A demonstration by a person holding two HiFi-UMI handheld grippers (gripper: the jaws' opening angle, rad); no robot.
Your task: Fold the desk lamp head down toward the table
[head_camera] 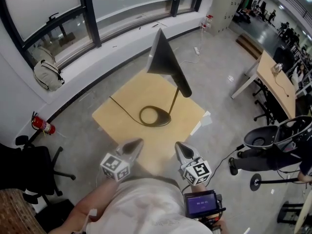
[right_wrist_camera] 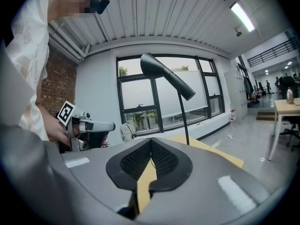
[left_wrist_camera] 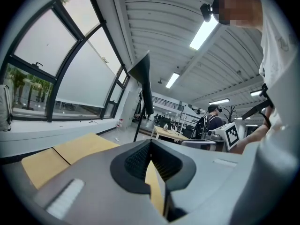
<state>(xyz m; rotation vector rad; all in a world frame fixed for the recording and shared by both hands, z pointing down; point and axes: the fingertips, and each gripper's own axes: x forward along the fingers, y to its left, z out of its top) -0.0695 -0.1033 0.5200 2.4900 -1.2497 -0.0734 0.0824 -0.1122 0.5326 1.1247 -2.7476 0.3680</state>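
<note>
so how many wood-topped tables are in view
2: the table under the lamp, mid-frame in the head view, and a desk at its right edge. More may be hidden.

The head view looks steeply down on the black cone-headed desk lamp (head_camera: 164, 62). Both gripper views face that lamp near-level, from nearby.

The right tool (right_wrist_camera: 150, 149) has its jaws closed together with nothing between, and behind it the black desk lamp (right_wrist_camera: 166, 76) rises above the wooden counter (right_wrist_camera: 213, 153).
</note>
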